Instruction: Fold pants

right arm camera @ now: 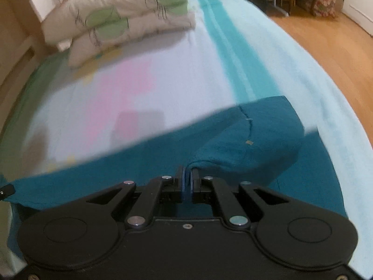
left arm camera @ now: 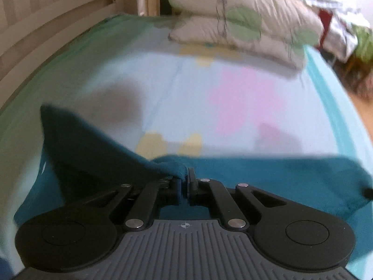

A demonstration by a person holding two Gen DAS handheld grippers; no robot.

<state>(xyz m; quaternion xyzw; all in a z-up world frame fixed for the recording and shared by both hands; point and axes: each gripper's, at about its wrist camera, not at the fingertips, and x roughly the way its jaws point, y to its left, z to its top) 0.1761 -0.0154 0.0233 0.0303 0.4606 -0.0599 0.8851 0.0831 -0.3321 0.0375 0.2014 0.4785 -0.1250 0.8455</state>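
Now my left gripper (left arm camera: 186, 175) and right gripper (right arm camera: 187, 175) are each clamped on an edge of the teal pants (right arm camera: 244, 135), lifted over the bed (left arm camera: 163, 81). I judge the fold is only begun; laying over and smoothing remain.
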